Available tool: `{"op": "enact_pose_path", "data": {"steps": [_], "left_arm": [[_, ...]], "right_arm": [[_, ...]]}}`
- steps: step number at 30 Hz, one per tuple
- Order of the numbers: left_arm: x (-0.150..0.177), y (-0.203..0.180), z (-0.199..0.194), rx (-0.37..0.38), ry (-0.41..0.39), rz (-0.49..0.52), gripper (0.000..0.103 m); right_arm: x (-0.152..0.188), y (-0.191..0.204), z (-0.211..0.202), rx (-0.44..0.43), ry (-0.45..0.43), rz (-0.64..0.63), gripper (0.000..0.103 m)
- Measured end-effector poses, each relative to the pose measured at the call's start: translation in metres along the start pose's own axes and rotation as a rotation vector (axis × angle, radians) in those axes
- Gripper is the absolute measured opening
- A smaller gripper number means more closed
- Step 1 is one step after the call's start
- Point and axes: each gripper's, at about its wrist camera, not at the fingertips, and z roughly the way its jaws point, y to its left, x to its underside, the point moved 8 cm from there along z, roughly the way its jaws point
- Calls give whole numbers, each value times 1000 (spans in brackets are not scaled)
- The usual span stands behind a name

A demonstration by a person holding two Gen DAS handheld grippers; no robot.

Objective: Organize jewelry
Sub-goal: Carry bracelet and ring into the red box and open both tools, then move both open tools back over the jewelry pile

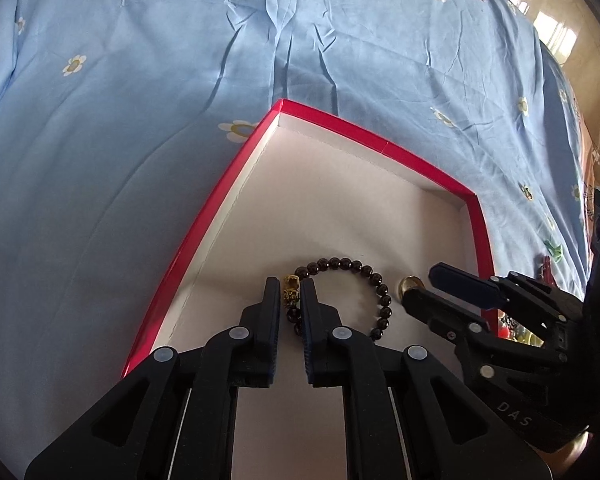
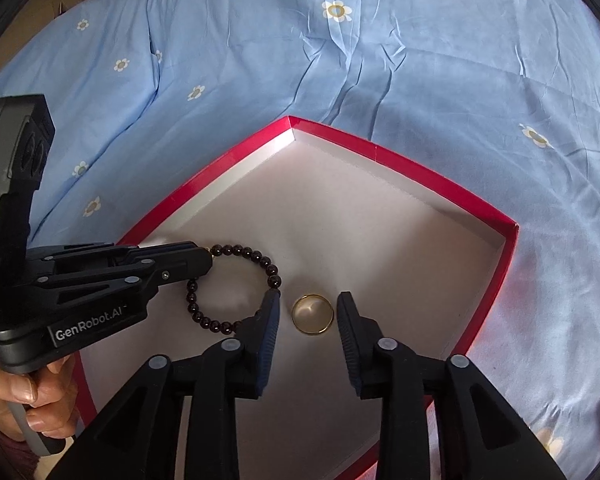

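A shallow red box [image 1: 204, 224] [image 2: 400, 164] with a pale lining lies on the bed. On its floor rests a dark bead bracelet [image 1: 364, 270] [image 2: 260, 260] with a gold charm [image 1: 292, 294]. My left gripper [image 1: 290, 282] [image 2: 208, 258] points down at the charm, which sits in the narrow gap between its fingers; the jaws stand slightly apart. A gold ring [image 1: 408, 282] [image 2: 314, 331] lies flat on the lining beside the bracelet. My right gripper [image 2: 308, 295] [image 1: 424, 282] straddles the ring, open, with neither finger touching it.
A wrinkled blue sheet [image 1: 140, 120] [image 2: 420, 60] with daisy prints surrounds the box. Small coloured trinkets [image 1: 514, 330] lie just past the box's right wall. A person's hand [image 2: 28, 396] holds the left gripper's handle. Shiny floor [image 1: 560, 28] shows beyond the bed.
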Motion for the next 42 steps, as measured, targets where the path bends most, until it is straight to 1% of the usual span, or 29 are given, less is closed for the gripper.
{"op": "enact_pose_path", "data": {"steps": [2, 3, 9, 13, 16, 23, 31, 36, 42], "left_arm": [[0, 0, -7, -2, -16, -2, 20], [0, 0, -12, -5, -25, -3, 22], [5, -11, -35, 21, -54, -12, 22], [12, -30, -45, 54, -62, -1, 23], [15, -48, -49, 78, -63, 18, 26], [23, -97, -51, 132, -53, 97, 26], [31, -143, -45, 174, -28, 188, 26], [33, -162, -41, 186, -15, 237, 26], [34, -181, -27, 171, 7, 325, 26]], "right_arm": [[0, 0, -9, -4, -23, 9, 35], [1, -1, -14, -5, -35, 15, 35], [8, -13, -53, 0, -103, 77, 38], [20, -30, -79, 24, -136, 122, 41], [30, -48, -98, 49, -155, 164, 41], [55, -93, -137, 125, -191, 242, 42], [83, -136, -165, 192, -209, 315, 42], [95, -156, -177, 216, -216, 349, 42], [100, -173, -182, 230, -217, 368, 42]]}}
